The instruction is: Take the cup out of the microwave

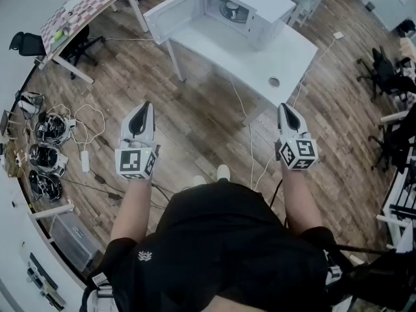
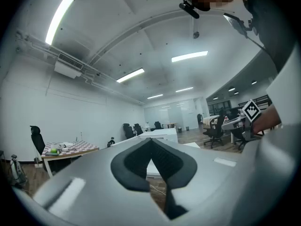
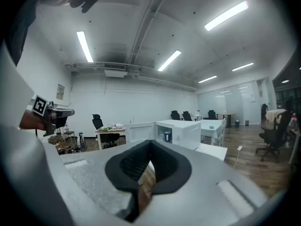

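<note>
wood floor runs under a white table (image 1: pixel 214 43), and the microwave (image 1: pixel 257 0) sits on it with its door (image 1: pixel 172 18) swung open. the cup (image 3: pixel 167 136) is inside, well apart from both hands. the left gripper (image 1: pixel 143 107) and right gripper (image 1: pixel 286 108) are pinched closed, with nothing in them. i think closed jaws could knock the cup over, or a foot could catch the cord (image 1: pixel 251 145). count: 1 cup, 1 microwave, 2 grippers.

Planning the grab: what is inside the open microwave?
Inside the microwave one dark cup stands upright in the cavity. What the cup holds cannot be seen, and the cavity's deeper corners are hidden by the walls.
</note>
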